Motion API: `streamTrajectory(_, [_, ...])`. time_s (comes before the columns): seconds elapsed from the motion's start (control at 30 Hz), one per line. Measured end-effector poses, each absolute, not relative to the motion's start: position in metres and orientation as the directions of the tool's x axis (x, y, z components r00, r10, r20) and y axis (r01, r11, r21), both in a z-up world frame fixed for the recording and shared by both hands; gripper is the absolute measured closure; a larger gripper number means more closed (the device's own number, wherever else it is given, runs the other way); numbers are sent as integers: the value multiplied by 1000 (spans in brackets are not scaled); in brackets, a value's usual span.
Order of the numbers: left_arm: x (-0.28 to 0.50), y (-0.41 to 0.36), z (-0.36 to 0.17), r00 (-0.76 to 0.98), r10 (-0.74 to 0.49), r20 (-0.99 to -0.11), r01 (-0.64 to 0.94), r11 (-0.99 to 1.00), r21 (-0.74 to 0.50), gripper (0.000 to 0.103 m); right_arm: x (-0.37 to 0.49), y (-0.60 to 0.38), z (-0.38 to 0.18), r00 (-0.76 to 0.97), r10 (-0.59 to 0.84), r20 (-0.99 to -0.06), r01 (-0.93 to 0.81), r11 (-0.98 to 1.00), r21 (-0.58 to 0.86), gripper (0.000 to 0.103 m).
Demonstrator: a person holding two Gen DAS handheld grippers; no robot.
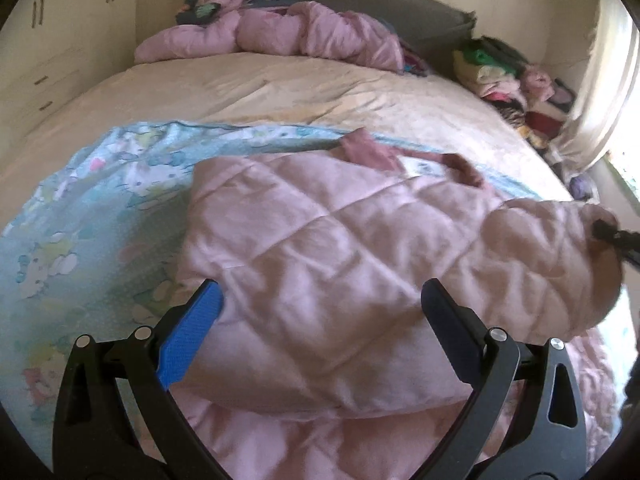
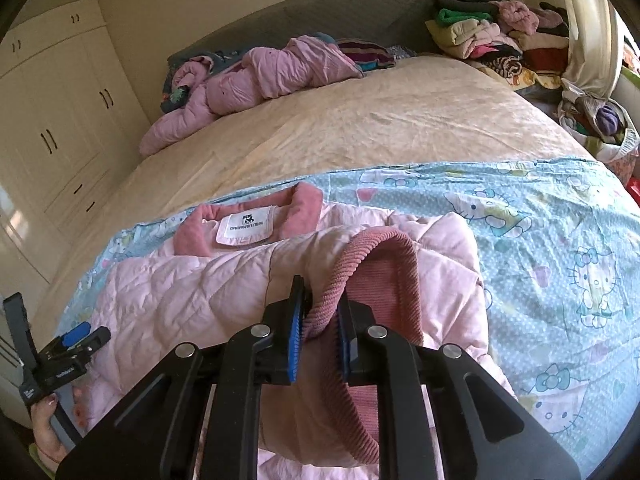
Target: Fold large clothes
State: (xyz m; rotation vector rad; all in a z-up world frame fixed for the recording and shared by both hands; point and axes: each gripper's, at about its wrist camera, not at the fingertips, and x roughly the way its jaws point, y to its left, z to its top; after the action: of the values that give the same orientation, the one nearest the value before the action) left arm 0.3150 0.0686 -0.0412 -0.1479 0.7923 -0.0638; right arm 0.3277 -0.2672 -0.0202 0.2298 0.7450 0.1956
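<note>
A pink quilted jacket (image 1: 320, 240) lies partly folded on a light blue cartoon-print sheet (image 1: 80, 208) on the bed; its dark pink collar and white label (image 2: 246, 230) face the headboard. My left gripper (image 1: 320, 300) is open and empty, hovering over the jacket's near part. My right gripper (image 2: 322, 316) is shut on the jacket's dark pink ribbed sleeve cuff (image 2: 376, 264) and holds the sleeve lifted over the jacket body. In the left wrist view the right gripper's tip (image 1: 608, 234) shows at the raised sleeve end. The left gripper also shows in the right wrist view (image 2: 86, 334), held by a hand.
A crumpled pink jacket (image 2: 256, 80) lies near the grey headboard (image 2: 320, 12). A pile of folded clothes (image 2: 496, 36) sits at the bed's far right corner. A beige bedspread (image 2: 360, 128) covers the bed. White wardrobes (image 2: 48, 120) stand to the left.
</note>
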Motion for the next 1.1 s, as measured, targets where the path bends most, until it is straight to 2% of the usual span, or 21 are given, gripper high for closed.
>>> streamTrajectory(0.23, [322,56,-57,656,-89,-749,18,995,-102,11,328,-268,-22,714,240,-658,-75,960,268,82])
streamTrajectory(0.3, [323,55,-60,651,-78,-755,14,996,-92,11,326,-270,-20,715,247,-654,-75,957,280,76])
streamTrajectory(0.37, [324,53,-65,642,-71,-764,8,996,-87,11,321,-273,-14,723,251,-644,-72,954,290,63])
streamTrajectory(0.57, [325,54,-71,634,-83,-769,12,995,-97,11,297,-265,15,793,229,-564,-92,961,260,36])
streamTrajectory(0.73, [327,55,-75,630,-88,-772,12,994,-104,11,297,-232,18,758,296,-582,-190,953,237,36])
streamTrajectory(0.83, [327,55,-75,629,-88,-772,10,994,-106,11,302,-208,9,716,330,-616,-240,944,227,28])
streamTrajectory(1.1, [327,55,-76,630,-86,-772,10,995,-103,10,321,-164,-30,620,286,-731,-263,953,150,27])
